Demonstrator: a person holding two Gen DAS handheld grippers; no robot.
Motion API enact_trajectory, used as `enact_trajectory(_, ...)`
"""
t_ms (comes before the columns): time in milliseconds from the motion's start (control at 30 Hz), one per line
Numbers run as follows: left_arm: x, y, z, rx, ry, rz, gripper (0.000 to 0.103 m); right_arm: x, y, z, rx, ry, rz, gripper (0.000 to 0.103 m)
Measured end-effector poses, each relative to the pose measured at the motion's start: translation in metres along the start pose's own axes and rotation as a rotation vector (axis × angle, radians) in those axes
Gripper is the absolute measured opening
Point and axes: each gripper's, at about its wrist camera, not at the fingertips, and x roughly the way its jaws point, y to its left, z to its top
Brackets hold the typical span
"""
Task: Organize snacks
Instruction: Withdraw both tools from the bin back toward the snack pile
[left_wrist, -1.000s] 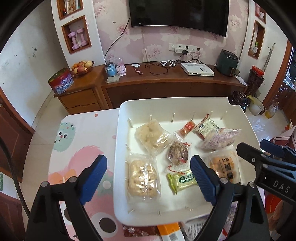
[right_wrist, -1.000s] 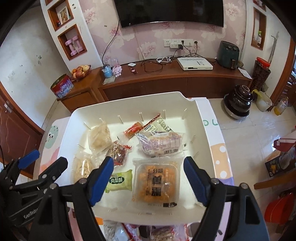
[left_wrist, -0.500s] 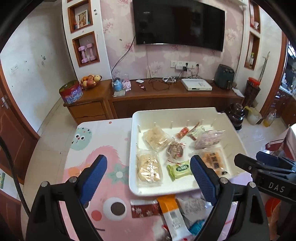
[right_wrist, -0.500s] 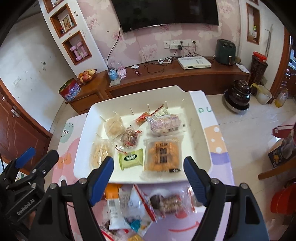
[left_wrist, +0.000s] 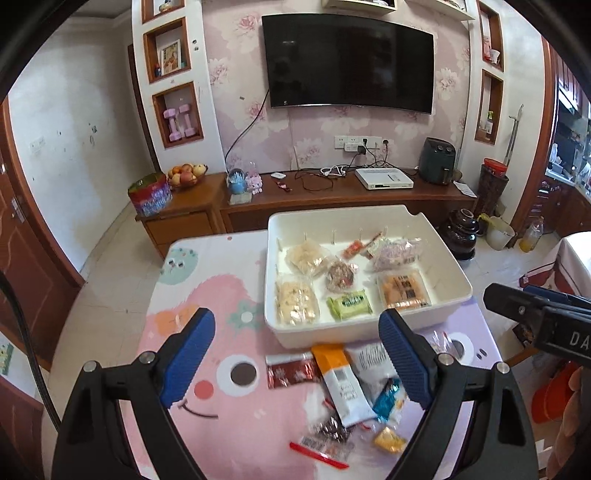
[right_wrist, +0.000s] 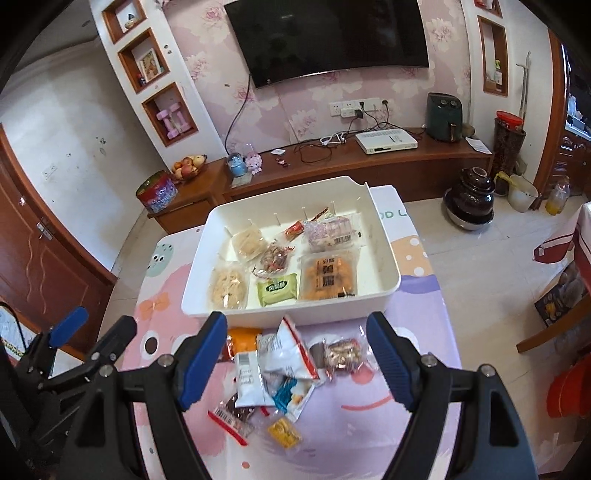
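Observation:
A white tray (left_wrist: 448, 258) (right_wrist: 386, 236) on the cartoon-print table holds several snack packs, among them a green pack (left_wrist: 349, 303) (right_wrist: 277, 289) and an orange pack (left_wrist: 403, 288) (right_wrist: 328, 273). A loose pile of snacks (left_wrist: 347, 391) (right_wrist: 280, 373) lies on the table in front of the tray. My left gripper (left_wrist: 295, 356) is open and empty, high above the pile. My right gripper (right_wrist: 295, 360) is open and empty, also above the pile.
A wooden TV cabinet (left_wrist: 332, 199) stands beyond the table, with a fruit bowl (left_wrist: 183, 175) and a white box (left_wrist: 384, 178) on it. A dark pot (right_wrist: 469, 199) sits on the floor at right. The table's edges (left_wrist: 155, 288) drop to tiled floor.
Both grippers have pulled back and up from over the tray. The tray looks smaller and the loose snack pile in front of it has come into view.

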Motion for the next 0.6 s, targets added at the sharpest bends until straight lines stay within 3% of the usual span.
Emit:
enact_trajectory(167, -0.005, 0.009, -0.025, -0.049, 0.019, -0.042, 0.090, -0.002, 0.004, -0.022, -0.038, 0.009, -0.002, 0.078)
enact_trajectory(400, -0.009, 0.011, -0.054, -0.040, 0.010, -0.022, 0.090, -0.001, 0.006, -0.053, -0.087, 0.006, -0.045, 0.078)
enact_trajectory(600, 0.002, 0.022, -0.073, -0.058, 0.047, -0.015, 0.090, -0.003, 0.002, -0.075, -0.091, 0.000, -0.026, 0.078)
